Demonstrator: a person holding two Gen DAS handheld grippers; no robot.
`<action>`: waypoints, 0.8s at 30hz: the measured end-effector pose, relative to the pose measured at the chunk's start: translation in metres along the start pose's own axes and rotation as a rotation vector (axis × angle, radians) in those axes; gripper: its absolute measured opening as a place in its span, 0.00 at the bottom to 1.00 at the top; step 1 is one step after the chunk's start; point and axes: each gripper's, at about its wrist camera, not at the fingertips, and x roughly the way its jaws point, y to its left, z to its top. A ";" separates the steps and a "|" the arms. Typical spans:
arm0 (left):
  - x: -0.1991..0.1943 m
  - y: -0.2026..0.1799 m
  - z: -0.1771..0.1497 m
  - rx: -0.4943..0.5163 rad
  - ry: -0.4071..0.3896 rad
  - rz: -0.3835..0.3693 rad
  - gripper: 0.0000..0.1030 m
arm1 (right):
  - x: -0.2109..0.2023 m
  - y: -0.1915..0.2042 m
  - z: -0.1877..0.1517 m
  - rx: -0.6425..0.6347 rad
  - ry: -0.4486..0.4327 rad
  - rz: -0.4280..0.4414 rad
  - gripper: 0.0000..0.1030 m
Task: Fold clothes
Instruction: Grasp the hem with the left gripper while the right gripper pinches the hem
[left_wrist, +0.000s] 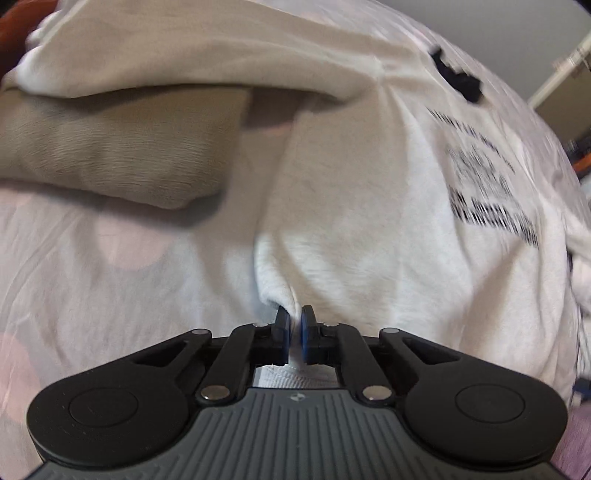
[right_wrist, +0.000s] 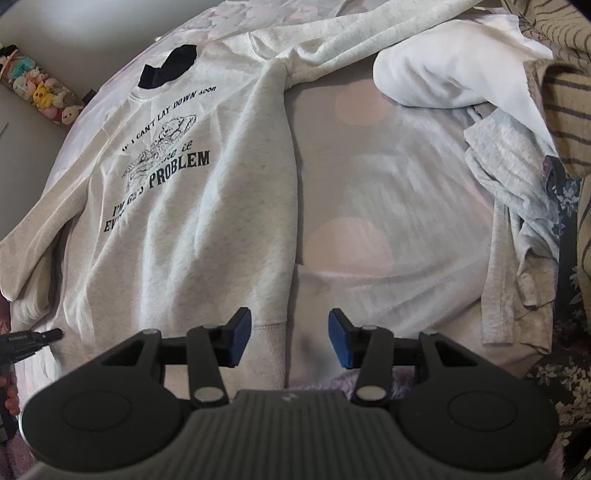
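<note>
The left tool (left_wrist: 294, 334) pinches the sweatshirt (left_wrist: 369, 206) hem tight, while the right tool (right_wrist: 290, 341) hangs half open, empty.

Both wrist views angled steeply down, close, sharing the sweatshirt (left_wrist: 362, 206)

Right hand-held gripper (right_wrist: 290, 339), jaws apart, nothing between pads, above hem of pale printed sweatshirt (right_wrist: 192, 206) spread flat on bed (right_wrist: 388, 184). Grey garment (right_wrist: 513, 221) crumpled right. Striped fabric (right_wrist: 565, 107) far right. Plush toys (right_wrist: 40, 96) top left.
</note>
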 end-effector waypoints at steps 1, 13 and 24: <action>-0.002 0.007 0.002 -0.027 -0.021 0.022 0.04 | 0.000 0.003 0.002 -0.007 0.003 -0.006 0.48; 0.000 0.053 0.011 -0.177 -0.072 0.101 0.00 | 0.064 0.029 0.019 0.036 0.148 -0.099 0.37; -0.003 0.029 0.012 -0.094 -0.096 -0.081 0.48 | 0.051 0.080 0.018 -0.084 0.053 0.083 0.04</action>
